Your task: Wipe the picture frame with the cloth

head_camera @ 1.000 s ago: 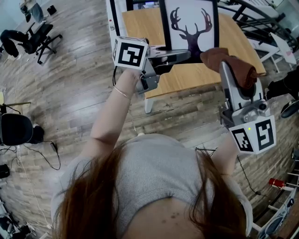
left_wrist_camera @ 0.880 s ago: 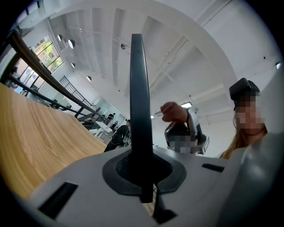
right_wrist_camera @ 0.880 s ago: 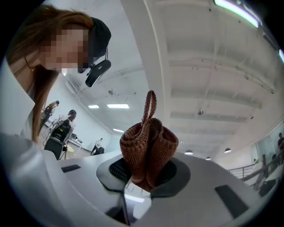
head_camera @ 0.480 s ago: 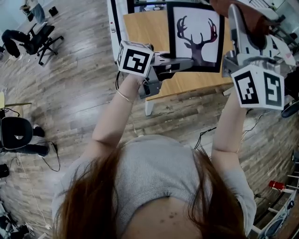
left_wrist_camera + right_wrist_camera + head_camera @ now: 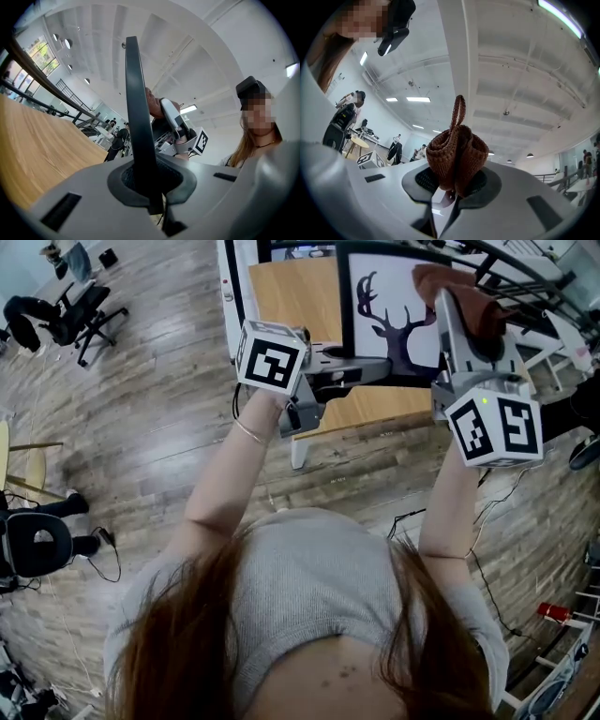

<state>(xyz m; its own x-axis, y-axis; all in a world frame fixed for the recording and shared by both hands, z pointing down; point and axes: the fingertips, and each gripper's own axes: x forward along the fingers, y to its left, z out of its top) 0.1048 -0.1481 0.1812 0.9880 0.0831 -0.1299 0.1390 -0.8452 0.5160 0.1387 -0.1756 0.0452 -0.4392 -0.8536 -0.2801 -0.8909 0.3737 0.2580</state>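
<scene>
Where the picture frame (image 5: 394, 315) is sitting: it is standing upright above the bench (image 5: 291, 296), at 12 o'clock from the person, with its deer print facing the person.
Left gripper (image 5: 380, 369): it is reaching in from 9 o'clock, and its jaws are clamping the frame's dark edge near the 7 o'clock corner.
Right gripper (image 5: 452, 310): its jaws are pinching the bunched brown cloth (image 5: 473, 301).
Cloth: it is overlapping the frame's 1 o'clock corner in the head view; whether it is touching the print is not showing.
Person: both arms are reaching toward 12 o'clock.
</scene>
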